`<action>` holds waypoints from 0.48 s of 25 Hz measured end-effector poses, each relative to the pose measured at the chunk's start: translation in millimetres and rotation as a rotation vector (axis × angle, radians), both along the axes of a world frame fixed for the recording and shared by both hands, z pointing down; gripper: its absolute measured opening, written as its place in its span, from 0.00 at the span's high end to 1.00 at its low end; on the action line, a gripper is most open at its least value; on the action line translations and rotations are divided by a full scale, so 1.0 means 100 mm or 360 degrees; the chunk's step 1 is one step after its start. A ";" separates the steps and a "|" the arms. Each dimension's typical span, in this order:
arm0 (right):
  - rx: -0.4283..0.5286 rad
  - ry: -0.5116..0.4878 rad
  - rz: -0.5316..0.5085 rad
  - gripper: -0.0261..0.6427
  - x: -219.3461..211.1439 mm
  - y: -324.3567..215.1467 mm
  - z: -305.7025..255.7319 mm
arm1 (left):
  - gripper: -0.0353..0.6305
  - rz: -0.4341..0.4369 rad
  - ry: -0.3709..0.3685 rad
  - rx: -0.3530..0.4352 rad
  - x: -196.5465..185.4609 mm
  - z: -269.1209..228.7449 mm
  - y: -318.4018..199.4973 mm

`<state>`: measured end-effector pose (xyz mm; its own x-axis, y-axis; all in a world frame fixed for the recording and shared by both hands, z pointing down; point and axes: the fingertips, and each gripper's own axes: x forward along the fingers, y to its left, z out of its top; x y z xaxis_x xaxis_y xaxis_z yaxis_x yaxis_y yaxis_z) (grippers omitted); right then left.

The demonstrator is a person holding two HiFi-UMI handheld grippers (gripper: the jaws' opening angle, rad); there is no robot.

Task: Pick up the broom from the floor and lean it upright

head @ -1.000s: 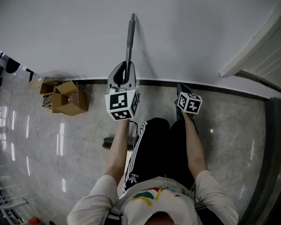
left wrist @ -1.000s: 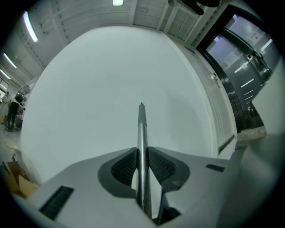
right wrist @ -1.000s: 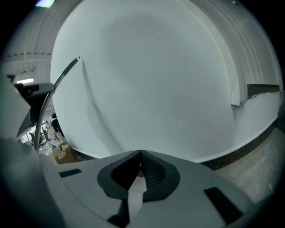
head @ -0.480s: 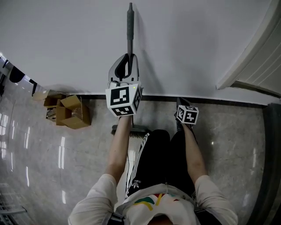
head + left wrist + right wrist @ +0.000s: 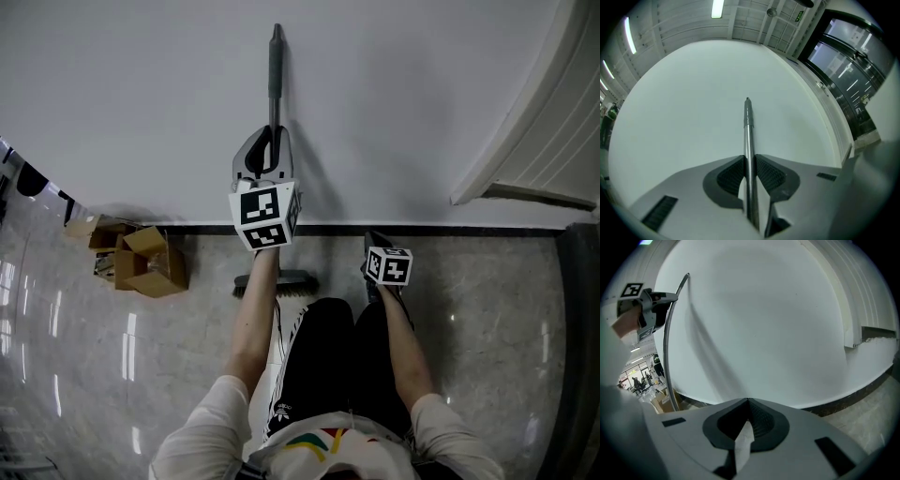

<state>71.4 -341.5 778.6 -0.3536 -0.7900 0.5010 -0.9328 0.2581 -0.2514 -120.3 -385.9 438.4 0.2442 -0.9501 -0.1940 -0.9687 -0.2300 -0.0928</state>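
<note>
Half done | we hold broom (image 5: pixel 276 75) upright at wall (image 5: pixel 422 94), left gripper (image 5: pixel 749 161) clamped on its handle | right gripper (image 5: pixel 747 401) jaws together, empty | left: lean it, release.

White T-shirt (image 5: pixel 211 427) with a coloured print, black track bottoms (image 5: pixel 328 356) with white stripes. The grey left gripper (image 5: pixel 270 141) and right gripper (image 5: pixel 371 240) carry black-and-white marker cubes (image 5: pixel 264 216).

Boxes (image 5: pixel 141 258): open cardboard, heaped on floor (image 5: pixel 506 328) to your left, close to baseboard (image 5: pixel 487 231). Floor glossy, pale, marbled, streaked with light reflections. Baseboard dark, runs along foot of wall (image 5: pixel 122 103). Wall plain white. Ribbed white panel (image 5: pixel 553 131) slants in at your upper right. Left gripper view: ceiling light (image 5: pixel 717 8), glass doors (image 5: pixel 848 65) at right.
</note>
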 end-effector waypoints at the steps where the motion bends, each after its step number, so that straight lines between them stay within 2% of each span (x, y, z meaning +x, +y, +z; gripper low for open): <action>1: 0.0011 0.0009 -0.0013 0.94 -0.02 0.01 -0.01 | 0.76 -0.0011 -0.0013 0.0008 0.00 0.00 0.00; 4: 0.0028 0.0044 -0.0052 0.94 -0.08 0.03 -0.03 | 0.75 -0.0027 -0.0040 0.0025 0.02 0.02 0.03; 12: 0.0068 0.0089 -0.0090 0.94 -0.13 0.02 -0.08 | 0.75 -0.0004 -0.0017 0.0062 0.04 -0.10 0.19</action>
<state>58.6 -339.3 770.2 -0.3707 -0.7905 0.4875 -0.9287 0.3203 -0.1869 -116.6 -366.5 428.8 0.2438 -0.9425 -0.2285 -0.9683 -0.2234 -0.1117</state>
